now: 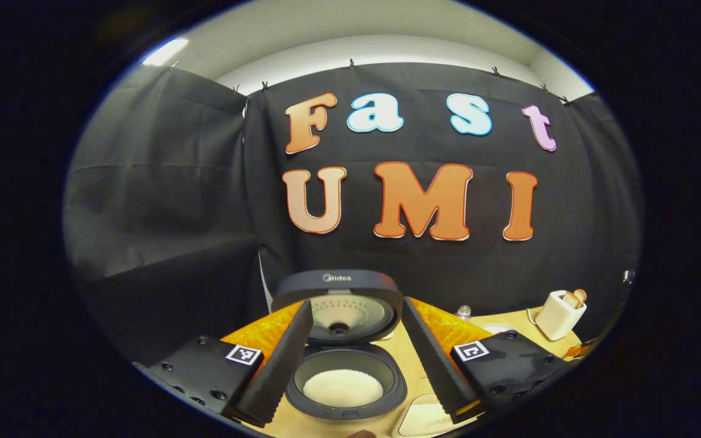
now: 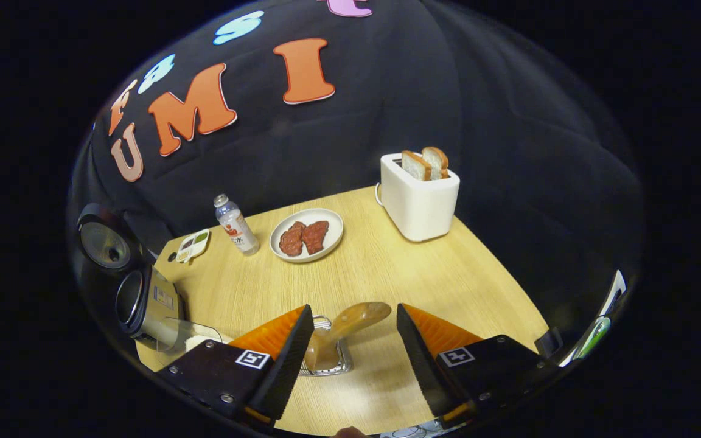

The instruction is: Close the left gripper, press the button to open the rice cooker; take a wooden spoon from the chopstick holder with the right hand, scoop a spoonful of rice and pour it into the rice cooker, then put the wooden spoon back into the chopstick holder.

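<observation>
The dark rice cooker (image 1: pixel 302 389) stands open, its lid (image 1: pixel 338 286) raised, with white rice (image 1: pixel 343 387) in the inner pot. My left gripper (image 1: pixel 356 304) is open in front of it, one finger on each side of the pot, holding nothing. In the right gripper view the cooker (image 2: pixel 146 307) lies at the far left. The wooden spoon (image 2: pixel 356 317) stands in the wire chopstick holder (image 2: pixel 333 365), bowl end up. My right gripper (image 2: pixel 354 310) is open around the spoon, and neither finger touches it.
On the wooden table (image 2: pixel 387 274) are a white toaster (image 2: pixel 418 198) with bread, a plate of meat (image 2: pixel 306 235), a small bottle (image 2: pixel 236 225) and a little tray (image 2: pixel 192 245). A pale translucent container (image 2: pixel 195 334) sits beside the cooker.
</observation>
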Demonstrator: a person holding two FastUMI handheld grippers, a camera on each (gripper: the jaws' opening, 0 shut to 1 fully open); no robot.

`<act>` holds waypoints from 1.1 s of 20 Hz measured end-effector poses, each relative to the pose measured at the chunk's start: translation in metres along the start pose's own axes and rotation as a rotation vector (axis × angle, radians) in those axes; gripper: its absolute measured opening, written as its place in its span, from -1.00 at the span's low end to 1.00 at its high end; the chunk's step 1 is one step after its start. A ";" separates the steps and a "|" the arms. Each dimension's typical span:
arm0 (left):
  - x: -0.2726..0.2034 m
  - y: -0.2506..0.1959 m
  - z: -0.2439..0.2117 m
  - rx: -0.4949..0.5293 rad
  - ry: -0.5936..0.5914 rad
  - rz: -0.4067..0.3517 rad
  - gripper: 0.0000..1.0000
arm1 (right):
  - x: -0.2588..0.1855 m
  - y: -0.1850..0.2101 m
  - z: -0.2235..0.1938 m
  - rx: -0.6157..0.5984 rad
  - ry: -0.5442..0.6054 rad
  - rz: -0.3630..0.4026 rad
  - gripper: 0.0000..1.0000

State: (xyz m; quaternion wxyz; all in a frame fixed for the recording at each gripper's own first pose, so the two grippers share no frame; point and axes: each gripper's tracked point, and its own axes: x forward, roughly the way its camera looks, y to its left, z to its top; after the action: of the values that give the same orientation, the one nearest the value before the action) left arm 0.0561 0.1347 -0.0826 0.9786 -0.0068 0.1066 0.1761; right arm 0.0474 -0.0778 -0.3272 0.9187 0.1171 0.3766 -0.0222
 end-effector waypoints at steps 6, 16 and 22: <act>0.068 0.023 0.040 -0.010 0.046 0.031 0.89 | -0.040 0.016 0.062 -0.046 -0.148 -0.001 0.81; 0.159 0.017 -0.035 0.007 0.355 0.147 0.83 | -0.071 0.044 0.078 -0.077 -0.176 0.029 0.82; 0.147 0.023 -0.054 0.028 0.409 0.190 1.00 | -0.081 0.067 0.076 -0.106 -0.161 0.039 0.82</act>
State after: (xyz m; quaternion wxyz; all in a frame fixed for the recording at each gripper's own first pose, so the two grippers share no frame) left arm 0.1715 0.2041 -0.1654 0.9155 -0.0188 0.3056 0.2610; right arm 0.0503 -0.0344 -0.2058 0.9512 0.0733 0.2996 0.0064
